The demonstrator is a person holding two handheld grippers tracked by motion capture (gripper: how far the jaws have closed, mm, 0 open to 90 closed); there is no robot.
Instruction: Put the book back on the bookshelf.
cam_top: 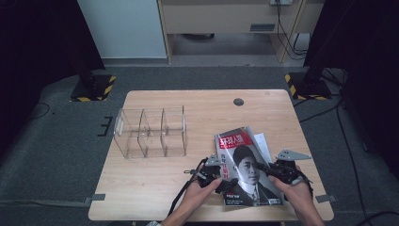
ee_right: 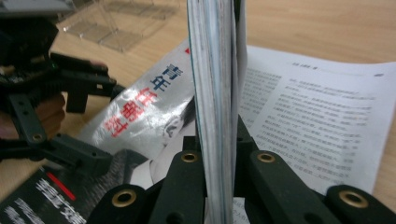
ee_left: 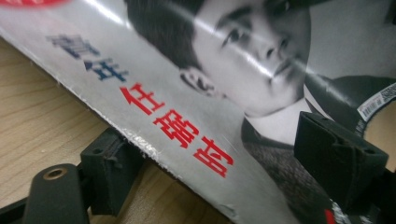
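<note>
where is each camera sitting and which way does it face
High view: above the person's side, facing forward and down on the table; both hands, left gripper and right gripper show.
Left gripper view: on that gripper, low, facing across the magazine cover; its black jaws straddle the spine edge.
Right gripper view: on that gripper, its jaws shut on the magazine's page edges; the left gripper shows farther off.
Shared: the magazine.

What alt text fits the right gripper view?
The right tongs are clamped shut on the edge of a magazine, whose stacked pages rise edge-on up the middle of the frame. A printed page lies flat on the wooden table to the right; at left, the left tongs straddle the glossy cover near a clear plastic organizer.
</note>
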